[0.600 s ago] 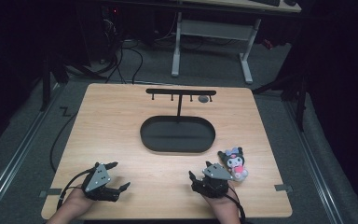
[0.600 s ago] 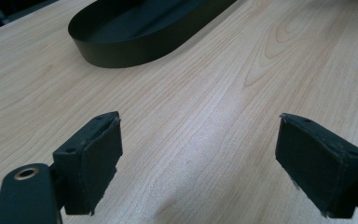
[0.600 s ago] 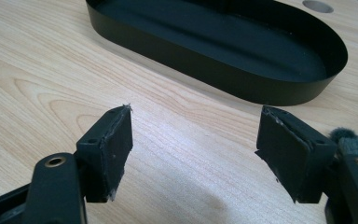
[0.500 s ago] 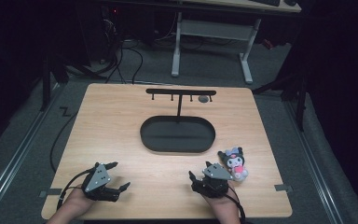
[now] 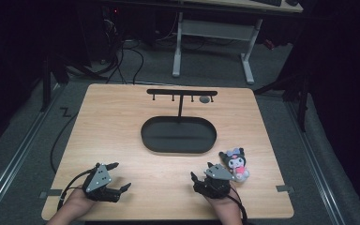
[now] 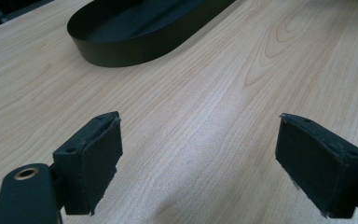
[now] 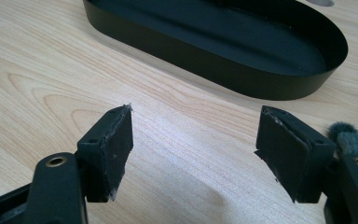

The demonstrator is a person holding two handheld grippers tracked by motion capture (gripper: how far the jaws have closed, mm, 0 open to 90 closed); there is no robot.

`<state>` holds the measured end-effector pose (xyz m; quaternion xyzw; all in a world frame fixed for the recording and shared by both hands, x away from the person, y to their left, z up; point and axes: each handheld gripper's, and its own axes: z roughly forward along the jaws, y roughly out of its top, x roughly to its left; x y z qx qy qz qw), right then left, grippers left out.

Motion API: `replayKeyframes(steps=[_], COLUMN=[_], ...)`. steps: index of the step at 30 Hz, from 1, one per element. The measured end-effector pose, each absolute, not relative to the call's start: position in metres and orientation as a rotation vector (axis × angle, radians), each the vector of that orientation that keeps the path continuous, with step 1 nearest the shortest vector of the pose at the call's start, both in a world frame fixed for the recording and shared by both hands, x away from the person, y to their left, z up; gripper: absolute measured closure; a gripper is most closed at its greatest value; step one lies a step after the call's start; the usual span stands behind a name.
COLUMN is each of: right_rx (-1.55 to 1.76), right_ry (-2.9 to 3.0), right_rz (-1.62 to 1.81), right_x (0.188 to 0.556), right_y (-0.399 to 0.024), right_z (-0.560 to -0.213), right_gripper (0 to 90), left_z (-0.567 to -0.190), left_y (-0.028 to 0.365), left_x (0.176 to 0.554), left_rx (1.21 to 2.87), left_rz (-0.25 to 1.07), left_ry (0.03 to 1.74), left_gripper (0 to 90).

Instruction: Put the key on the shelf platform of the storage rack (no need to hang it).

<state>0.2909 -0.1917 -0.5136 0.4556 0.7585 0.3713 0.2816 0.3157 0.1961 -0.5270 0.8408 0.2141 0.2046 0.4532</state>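
Two grippers, both mine, low in the high view near the table's [image 5: 122, 122] front edge. Left gripper [image 5: 117, 178] at lower left of frame, jaws spread wide, nothing between them; in the left gripper view its pads [image 6: 98, 154] stand far apart over bare wood. Right gripper [image 5: 205, 174] at lower centre-right, jaws also apart and empty; the right gripper view shows bare wood grain between its pads [image 7: 116, 144].

Plush toy [image 5: 236, 161], dark ears, pink body, sits just beside my right gripper, up and to the right of it in the high view. A grey fuzzy bit of it [image 7: 354, 137] peeks at the right edge of the right gripper view, outside the right jaw; touching or not, cannot tell.

Black oval tray [image 5: 145, 136] at mid frame, well apart from both grippers, open wood between. Its wall [image 7: 205, 60] runs across the top of the right gripper view and sits upper left in the left gripper view. Black T-shaped rack [image 5: 180, 93] stands at the tray's far side.

Wide bare wood left of the tray and between my two grippers. Plush is near the table's right edge.
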Motion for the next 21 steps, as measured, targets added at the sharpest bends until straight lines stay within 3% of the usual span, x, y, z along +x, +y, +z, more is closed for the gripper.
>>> replayKeyframes(steps=[21], right_rx=[1.293], right_ry=[2.092], right_rz=[0.919], right_x=[0.2963], right_y=[-0.1992], right_z=[-0.519], right_gripper=[26.4], left_z=[-0.5271], left_y=[0.1956], left_x=[0.3152], left_rx=[2.08], left_rz=[0.511], left_ry=[0.526], left_gripper=[15.6])
